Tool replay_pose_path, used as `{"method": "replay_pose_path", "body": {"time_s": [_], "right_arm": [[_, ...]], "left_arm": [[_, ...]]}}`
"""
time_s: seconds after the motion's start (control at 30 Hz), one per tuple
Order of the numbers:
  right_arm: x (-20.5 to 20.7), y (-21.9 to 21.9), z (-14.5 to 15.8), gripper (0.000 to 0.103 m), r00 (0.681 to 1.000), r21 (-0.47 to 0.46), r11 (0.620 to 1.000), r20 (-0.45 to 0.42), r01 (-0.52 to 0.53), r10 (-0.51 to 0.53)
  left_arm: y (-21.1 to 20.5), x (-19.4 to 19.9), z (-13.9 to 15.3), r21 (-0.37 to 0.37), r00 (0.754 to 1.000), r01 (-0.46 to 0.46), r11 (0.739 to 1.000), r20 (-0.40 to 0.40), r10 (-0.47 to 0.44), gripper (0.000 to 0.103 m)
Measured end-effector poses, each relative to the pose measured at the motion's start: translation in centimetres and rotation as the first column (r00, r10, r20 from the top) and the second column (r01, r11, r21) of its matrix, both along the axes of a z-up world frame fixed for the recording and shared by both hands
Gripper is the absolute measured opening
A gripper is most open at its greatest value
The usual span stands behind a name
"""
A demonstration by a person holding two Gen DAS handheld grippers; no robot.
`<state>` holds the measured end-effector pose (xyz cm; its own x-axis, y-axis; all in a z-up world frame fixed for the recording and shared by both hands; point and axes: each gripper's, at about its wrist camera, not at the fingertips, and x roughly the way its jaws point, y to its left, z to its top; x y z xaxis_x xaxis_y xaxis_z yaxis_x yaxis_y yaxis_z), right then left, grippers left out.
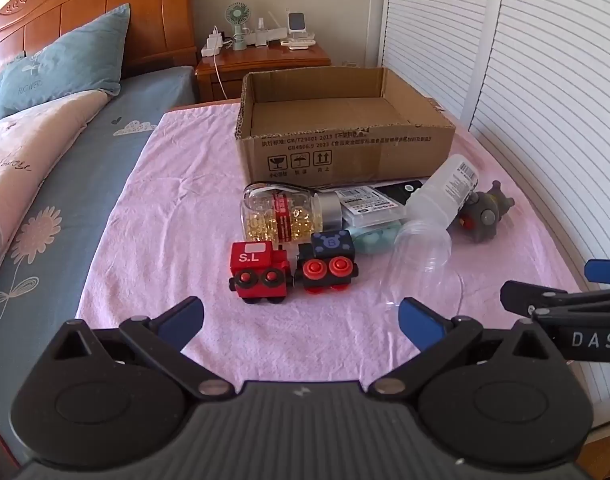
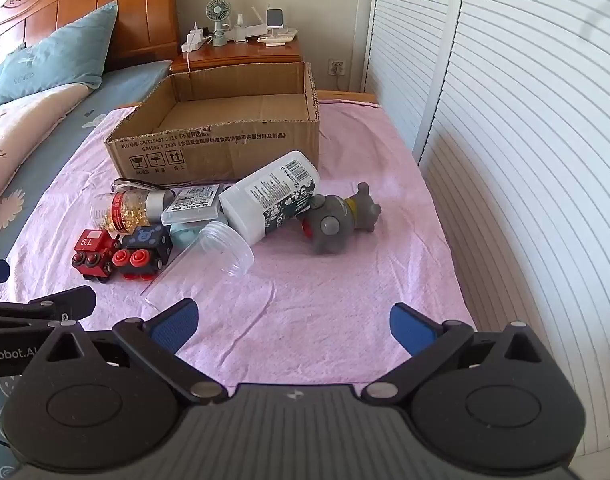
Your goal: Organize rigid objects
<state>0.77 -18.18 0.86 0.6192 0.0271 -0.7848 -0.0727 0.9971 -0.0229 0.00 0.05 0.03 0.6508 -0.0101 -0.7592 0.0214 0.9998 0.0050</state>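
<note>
The left gripper (image 1: 301, 320) stands with its blue-padded jaws spread wide and nothing between them, tilted down over bare pink cloth (image 1: 177, 208). The right gripper (image 2: 293, 324) is spread just as wide, equally empty, tilted down likewise; in the left wrist view only its side pokes in at the right edge, cut off by the frame. No hand or sleeve shows in either view.

Taking the open cardboard box (image 1: 345, 148) as the landmark, all the loose things lie in a cluster on the cloth just in front of its printed near wall. Nearest the grippers are a red toy engine (image 1: 259, 276) marked "S.L" and, touching its side, a black toy wagon (image 1: 329, 264) with red buttons. Between them and the box lies a capsule jar (image 1: 281, 212) on its side, full of yellow capsules, with a silver lid. A clear empty jar (image 2: 221, 252) lies tipped over, hard to trace against the cloth. A white bottle (image 2: 273, 200) lies slanted, resting over a flat labelled case (image 2: 193, 200); a pale teal item under them is mostly hidden. A grey rubber toy (image 2: 337, 220) lies farthest to the box's right. The box's floor looks bare, though its near wall hides part of it.
</note>
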Motion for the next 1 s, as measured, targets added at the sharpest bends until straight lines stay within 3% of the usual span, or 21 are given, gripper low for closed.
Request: {"method": "replay_pose_path", "body": {"time_s": [0.13, 0.2, 1.0], "right_arm": [[0.04, -0.01, 0.06, 0.103, 1.000, -0.002, 1.000, -0.005, 0.002, -0.002], [0.03, -0.04, 0.09, 0.103, 1.000, 0.000, 1.000, -0.001, 0.003, -0.003], [-0.29, 0.01, 0.56, 0.103, 1.000, -0.002, 1.000, 0.014, 0.001, -0.001]], "left_arm": [[0.48, -0.02, 0.32, -0.029, 1.000, -0.008, 1.000, -0.012, 0.008, 0.102], [-0.03, -0.18, 0.32, -0.003, 1.000, -0.010, 1.000, -0.002, 0.010, 0.102], [0.00, -0.31, 0.44, -0.004, 1.000, -0.005, 1.000, 0.002, 0.005, 0.102]]}}
